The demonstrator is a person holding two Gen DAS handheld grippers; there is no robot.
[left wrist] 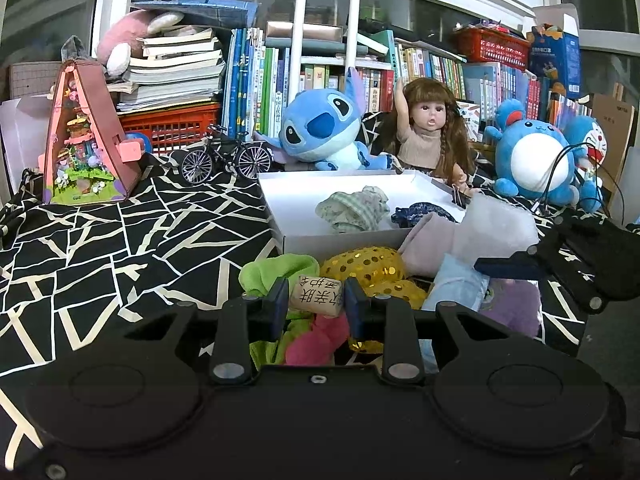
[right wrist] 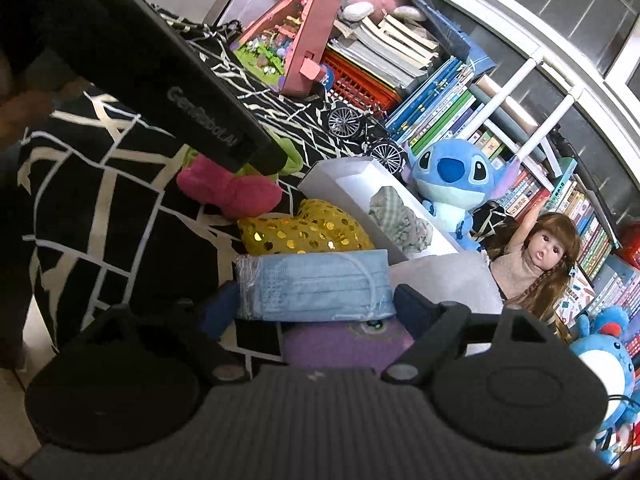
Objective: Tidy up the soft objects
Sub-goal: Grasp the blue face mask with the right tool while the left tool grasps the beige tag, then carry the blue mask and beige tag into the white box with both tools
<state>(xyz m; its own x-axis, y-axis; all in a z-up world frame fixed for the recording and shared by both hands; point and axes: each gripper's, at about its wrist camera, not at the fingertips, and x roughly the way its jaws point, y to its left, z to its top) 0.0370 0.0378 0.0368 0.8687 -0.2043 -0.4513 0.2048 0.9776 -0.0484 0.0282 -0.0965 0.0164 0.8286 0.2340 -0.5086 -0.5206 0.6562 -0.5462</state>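
Note:
In the left wrist view my left gripper is shut on the beige printed label of a green sock and pink sock bundle. Its black body crosses the right wrist view. My right gripper stands open at a wrapped pack of light blue face masks, which spans the gap at the fingertips; contact is unclear. One right finger shows beside that pack. A yellow sequined piece and a purple soft toy lie around it.
A white box behind the pile holds a green checked cloth and a dark blue scrunchie. A Stitch plush, a doll, a blue plush, a model bicycle and a pink miniature house line the back before the bookshelves.

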